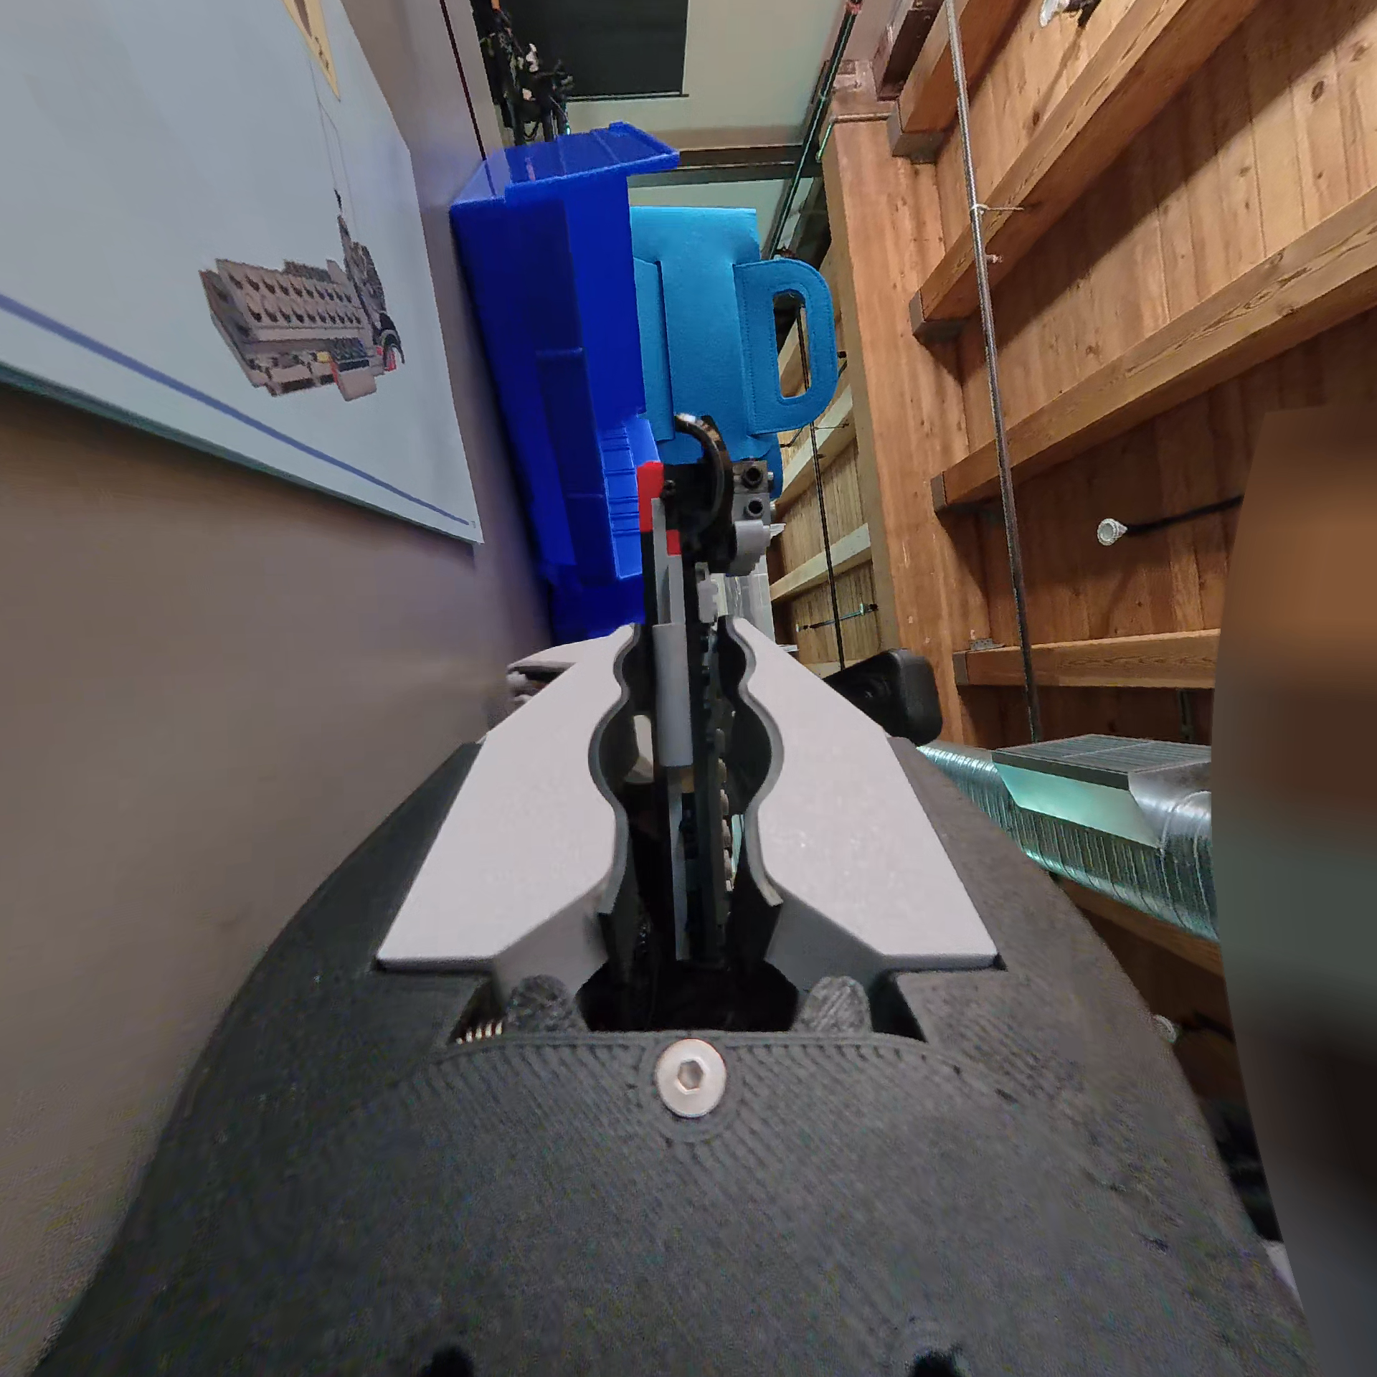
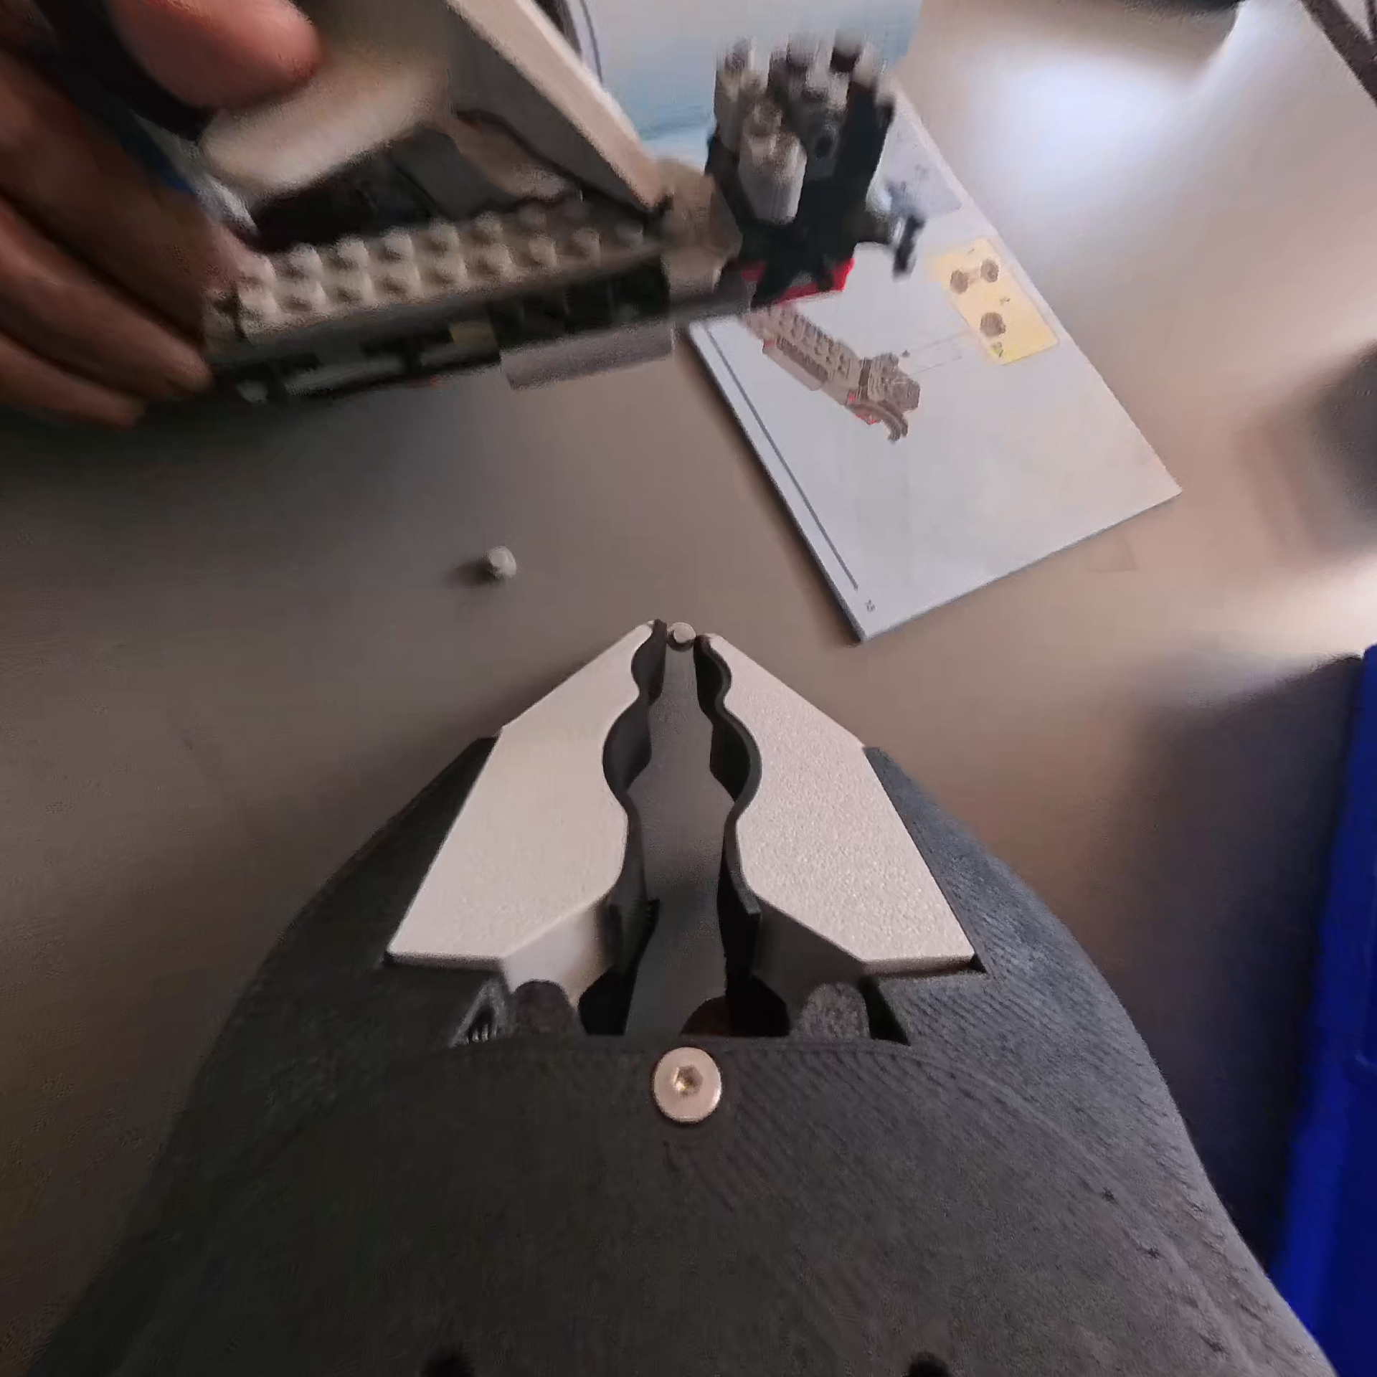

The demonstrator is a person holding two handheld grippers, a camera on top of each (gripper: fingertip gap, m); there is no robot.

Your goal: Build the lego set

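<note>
My left gripper [image 1: 684, 633] is shut on the grey, black and red lego truck [image 1: 689, 566], seen edge-on between the fingers and sticking out past the tips. In the right wrist view the same truck [image 2: 462, 276] is held above the table, studs up, with the left gripper [image 2: 521, 97] and a hand [image 2: 97, 223] on it. My right gripper [image 2: 679, 633] is shut on a small grey round lego piece [image 2: 681, 635] at its tips, below the truck. Another small grey round piece [image 2: 498, 562] lies on the grey table [image 2: 261, 670].
The instruction booklet [image 2: 954, 462] lies open on the table to the right; it also shows in the left wrist view [image 1: 223, 298]. A blue bin [image 1: 551, 358] and a blue felt bag [image 1: 745, 328] stand beyond the left gripper. Wooden shelving [image 1: 1118, 298] is behind. Some 8 cm of space lies between my two pairs of fingers.
</note>
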